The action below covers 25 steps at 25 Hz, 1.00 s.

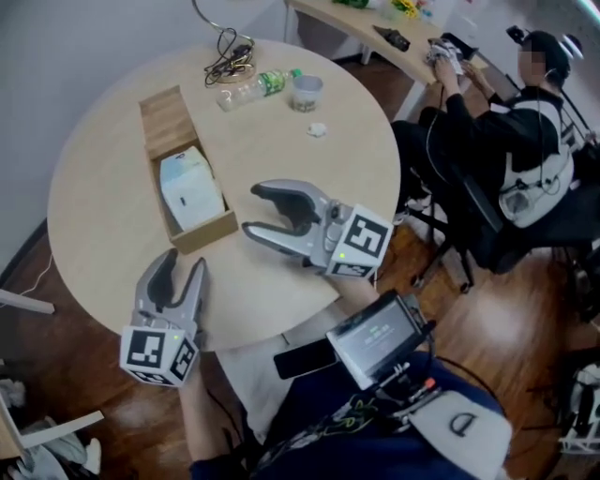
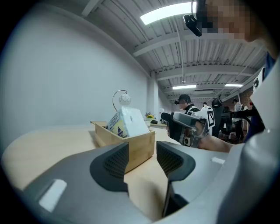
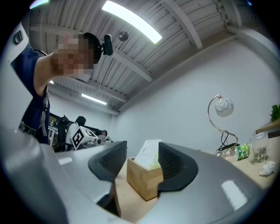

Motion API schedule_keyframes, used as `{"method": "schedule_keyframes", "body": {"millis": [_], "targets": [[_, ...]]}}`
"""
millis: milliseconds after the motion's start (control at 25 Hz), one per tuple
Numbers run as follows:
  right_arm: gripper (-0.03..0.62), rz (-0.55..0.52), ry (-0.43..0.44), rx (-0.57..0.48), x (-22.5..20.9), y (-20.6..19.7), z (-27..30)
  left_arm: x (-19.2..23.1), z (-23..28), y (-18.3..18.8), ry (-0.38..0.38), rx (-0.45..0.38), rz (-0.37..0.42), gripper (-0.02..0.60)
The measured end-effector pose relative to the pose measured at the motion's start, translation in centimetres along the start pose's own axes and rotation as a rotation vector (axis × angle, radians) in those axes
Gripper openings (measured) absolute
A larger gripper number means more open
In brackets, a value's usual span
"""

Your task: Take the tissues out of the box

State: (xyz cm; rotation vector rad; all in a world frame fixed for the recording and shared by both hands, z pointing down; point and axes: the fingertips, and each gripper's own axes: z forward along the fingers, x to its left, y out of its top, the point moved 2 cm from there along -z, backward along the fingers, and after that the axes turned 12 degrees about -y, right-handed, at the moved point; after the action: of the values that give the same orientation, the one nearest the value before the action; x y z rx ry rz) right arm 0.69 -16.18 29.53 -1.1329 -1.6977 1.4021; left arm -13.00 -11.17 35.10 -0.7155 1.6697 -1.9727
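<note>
Along the far edge of your round tabletop (image 1: 281, 159), a plastic bottle (image 1: 251, 88) with a green label lies on its side. A clear cup (image 1: 307, 92) stands just beside it, and a crumpled white scrap (image 1: 318, 129) sits nearby. Behind the bottle you have a tangle of black cables (image 1: 228, 54). To your right, a seated person (image 1: 506, 141) faces another desk (image 1: 366, 23) across the wooden floor (image 1: 487, 328).
</note>
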Motion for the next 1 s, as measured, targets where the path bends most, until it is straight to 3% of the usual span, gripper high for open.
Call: {"method": "schedule_keyframes", "body": {"millis": [360, 1000], "targets": [[0.204, -0.044, -0.053, 0.01, -0.24, -0.29, 0.09, -0.11, -0.39, -0.13, 0.01, 0.003, -0.01, 0.204], [0.204, -0.032, -0.055, 0.035, -0.75, -0.58, -0.09, -0.44, 0.23, -0.11, 0.005, 0.004, 0.0, 0.204]]}}
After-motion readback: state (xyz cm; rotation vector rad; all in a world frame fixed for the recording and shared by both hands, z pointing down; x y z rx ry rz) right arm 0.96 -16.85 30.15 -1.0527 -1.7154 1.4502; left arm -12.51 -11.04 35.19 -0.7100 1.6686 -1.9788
